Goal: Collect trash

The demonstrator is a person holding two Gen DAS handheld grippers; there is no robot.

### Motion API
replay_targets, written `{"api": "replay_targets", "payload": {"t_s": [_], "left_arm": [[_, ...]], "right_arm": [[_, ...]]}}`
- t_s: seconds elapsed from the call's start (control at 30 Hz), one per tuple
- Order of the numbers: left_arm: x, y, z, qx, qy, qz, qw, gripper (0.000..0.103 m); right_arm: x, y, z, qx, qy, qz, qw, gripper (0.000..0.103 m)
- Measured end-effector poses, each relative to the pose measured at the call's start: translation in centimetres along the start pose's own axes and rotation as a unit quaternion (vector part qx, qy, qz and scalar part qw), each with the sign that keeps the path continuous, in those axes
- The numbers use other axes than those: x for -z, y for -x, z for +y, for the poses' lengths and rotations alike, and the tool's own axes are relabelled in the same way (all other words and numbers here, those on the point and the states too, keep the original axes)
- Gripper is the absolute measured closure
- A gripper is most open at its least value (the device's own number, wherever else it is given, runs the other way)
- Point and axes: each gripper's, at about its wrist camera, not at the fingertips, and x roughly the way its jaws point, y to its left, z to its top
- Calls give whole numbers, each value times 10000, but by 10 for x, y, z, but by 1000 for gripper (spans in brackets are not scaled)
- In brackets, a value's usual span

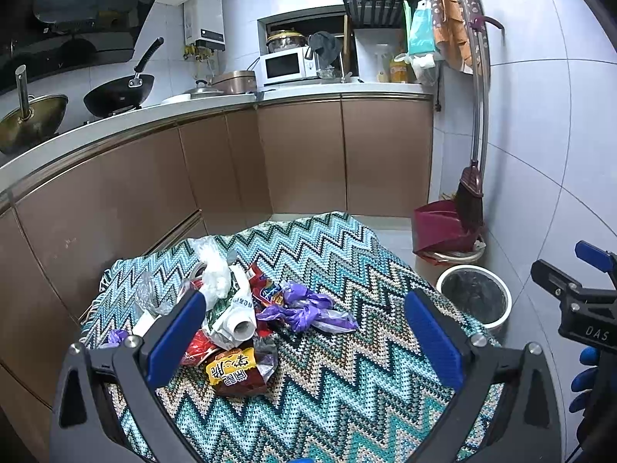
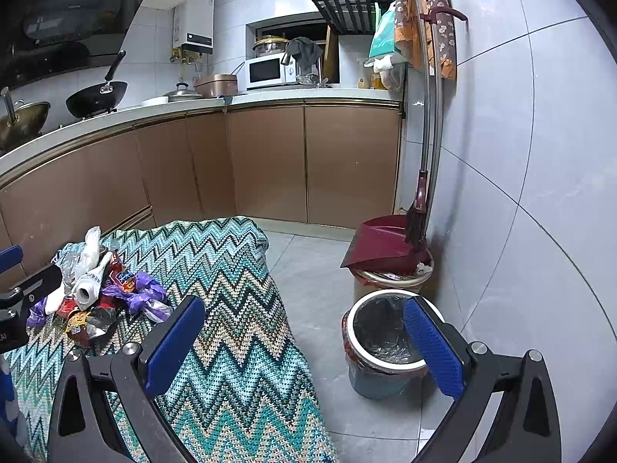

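From my remote station, the left gripper [image 1: 304, 332] hangs over the teal zigzag-knit cloth [image 1: 347, 378] that covers the surface, its jaws spread wide with nothing between them. The trash pile [image 1: 239, 316] lies on the cloth toward the far left edge, just ahead of the left jaw: a white plastic roll [image 1: 241, 328], a crumpled purple plastic bag [image 1: 308, 306], a brown snack wrapper with a yellow label [image 1: 235, 370], red wrappers [image 1: 264, 289] and a clear plastic bag [image 1: 212, 266]. The left blue pad overlaps the near left part of the pile in this view; I cannot tell whether it touches.

The right gripper [image 2: 304, 343] is held off the right edge of the surface, jaws spread wide and empty. Its right jaw overlaps the white-rimmed waste bin with a black liner [image 2: 380, 337], which stands on the grey tile floor [image 2: 308, 270] beside the surface.

Behind the bin, a dark red dustpan [image 2: 380, 245] rests on a second bin [image 2: 393, 279], with a dark red broom [image 2: 418, 208] leaning against the white tiled wall [image 2: 520, 135]. Brown cabinets [image 2: 270, 162] run along the far side, close to the pile's end of the surface.
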Motion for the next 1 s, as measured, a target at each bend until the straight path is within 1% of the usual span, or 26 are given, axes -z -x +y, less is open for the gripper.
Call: {"api": "replay_targets", "payload": {"t_s": [0.6,0.77,1.0], "left_arm": [[2,-1,0,104,-61,61,9999,0],[3,-3,1,96,-10,98,9999,0],[7,-9,10,166,111,200,9996,0]], "right_arm": [[-4,1,2,-46,-15,-55,10000,0],[-5,1,6,-73,34,-34,10000,0],[-8,-2,13,-172,102,45,9998,0]]}}
